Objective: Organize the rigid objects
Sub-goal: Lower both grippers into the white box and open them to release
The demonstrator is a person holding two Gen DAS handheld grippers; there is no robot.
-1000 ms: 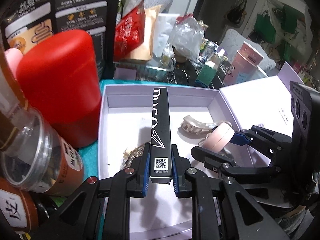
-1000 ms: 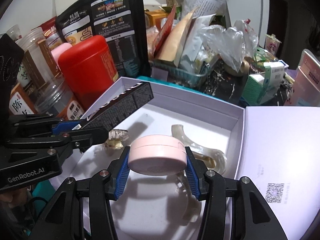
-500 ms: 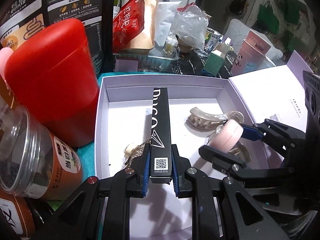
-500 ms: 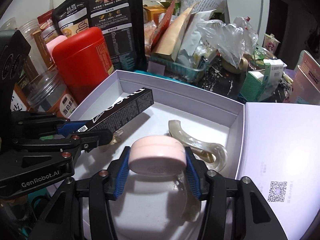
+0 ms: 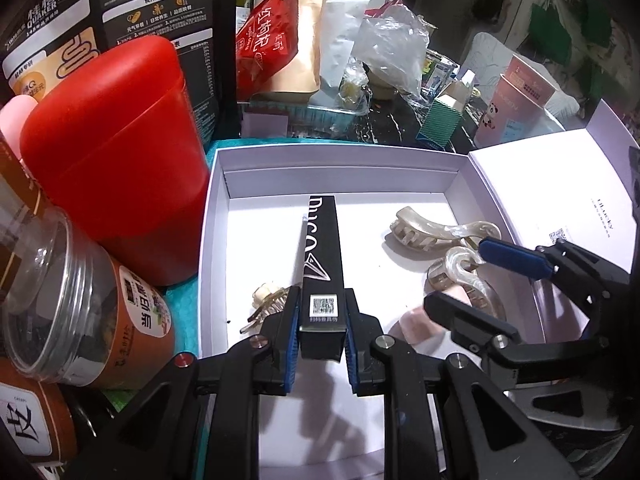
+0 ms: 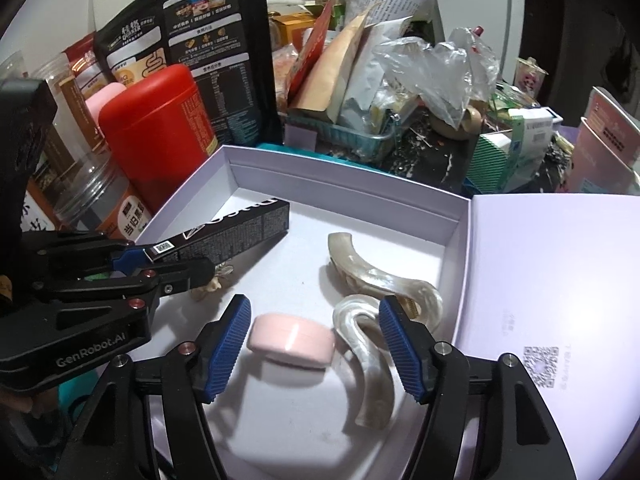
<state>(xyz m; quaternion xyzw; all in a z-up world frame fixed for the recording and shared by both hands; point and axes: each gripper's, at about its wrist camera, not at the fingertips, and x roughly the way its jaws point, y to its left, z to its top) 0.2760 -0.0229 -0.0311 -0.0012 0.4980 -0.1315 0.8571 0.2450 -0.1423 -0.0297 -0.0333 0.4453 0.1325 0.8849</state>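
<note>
Left gripper [image 5: 322,330] clamped on long black matte cardboard carton [image 5: 322,256], angled over the left half of the shallow white cardboard box [image 5: 340,154], not yet set down. Right gripper [image 6: 314,344] spread apart; round pink smooth compact [image 6: 291,338] lies between its pads on the box floor near the front edge, apparently placed. 2 curved pearly plastic hair claws [image 6: 380,276] sit toward the right wall, a small clear clip [image 5: 266,302] near the left. Likely mostly done.

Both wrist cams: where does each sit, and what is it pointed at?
Left wrist: on the left gripper, looking along its fingers into the white box; it clamps the black carton.
Right wrist: on the right gripper, open over the pink case.
Shared: box, carton, hair clips, red canister, each other's gripper.
</note>
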